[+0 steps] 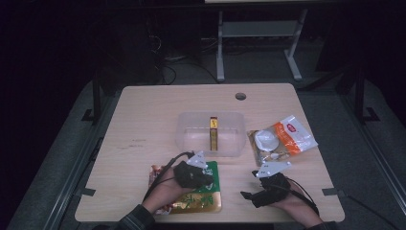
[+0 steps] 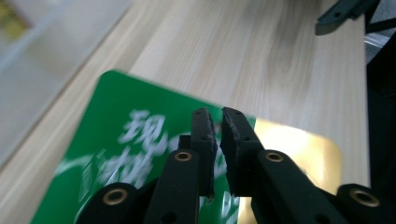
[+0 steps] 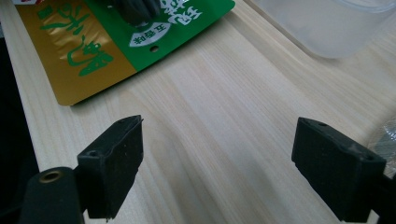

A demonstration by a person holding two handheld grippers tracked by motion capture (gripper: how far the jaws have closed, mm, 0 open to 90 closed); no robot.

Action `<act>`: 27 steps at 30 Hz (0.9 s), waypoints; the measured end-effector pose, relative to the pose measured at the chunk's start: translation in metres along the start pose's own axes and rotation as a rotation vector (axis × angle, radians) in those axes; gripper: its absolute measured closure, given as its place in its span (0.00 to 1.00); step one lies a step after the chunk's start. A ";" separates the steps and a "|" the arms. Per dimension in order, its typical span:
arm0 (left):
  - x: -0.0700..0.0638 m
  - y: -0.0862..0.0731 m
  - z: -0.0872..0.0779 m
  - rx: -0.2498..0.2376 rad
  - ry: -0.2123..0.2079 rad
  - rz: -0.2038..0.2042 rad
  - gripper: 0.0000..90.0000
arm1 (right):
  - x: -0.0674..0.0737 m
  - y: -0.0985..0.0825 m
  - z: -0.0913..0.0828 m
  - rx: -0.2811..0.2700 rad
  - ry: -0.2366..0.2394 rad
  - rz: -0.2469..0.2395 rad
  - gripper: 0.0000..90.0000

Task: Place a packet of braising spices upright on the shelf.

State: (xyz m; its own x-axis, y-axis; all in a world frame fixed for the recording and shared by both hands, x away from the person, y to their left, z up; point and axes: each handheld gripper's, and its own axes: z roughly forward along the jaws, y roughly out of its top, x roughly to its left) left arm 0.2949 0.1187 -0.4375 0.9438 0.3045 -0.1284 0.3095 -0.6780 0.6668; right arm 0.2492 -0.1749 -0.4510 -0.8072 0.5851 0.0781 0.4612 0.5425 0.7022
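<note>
Left tool (image 2: 217, 135) pressed nearly together over the green-and-gold pouch (image 1: 201, 194) at the desk (image 1: 143, 124) front edge; cannot tell if pinching it. Right tool (image 3: 217, 172) spread wide over bare wood. Best to lift the pouch slowly, keeping it level.

A light wooden table (image 1: 143, 124) occupies the centre of the high view. A clear plastic tub (image 1: 189, 132) stands near the table's middle, with a narrow yellow and red box (image 1: 213, 133) upright inside it. Just to the tub's right lies a white and orange snack bag (image 1: 287, 136). At the near edge, a green and gold pouch (image 1: 206, 199) lies flat. The left gripper (image 1: 207, 179) sits over the pouch, held by the person's left hand (image 1: 165, 189). The right gripper (image 1: 249, 194) rests above bare table to the pouch's right, held by the right hand (image 1: 287, 201). A round hole (image 1: 240, 96) marks the table's far side.
</note>
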 end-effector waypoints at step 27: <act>0.062 -0.072 -0.050 0.056 0.070 0.041 0.16 | 0.001 0.001 0.004 0.024 0.004 -0.030 0.18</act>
State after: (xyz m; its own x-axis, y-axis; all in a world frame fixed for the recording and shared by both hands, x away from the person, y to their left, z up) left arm 0.3256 0.2197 -0.4565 0.9461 0.3203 -0.0486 0.2782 -0.7264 0.6284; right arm 0.2504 -0.1718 -0.4529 -0.8225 0.5656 0.0603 0.4452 0.5740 0.6873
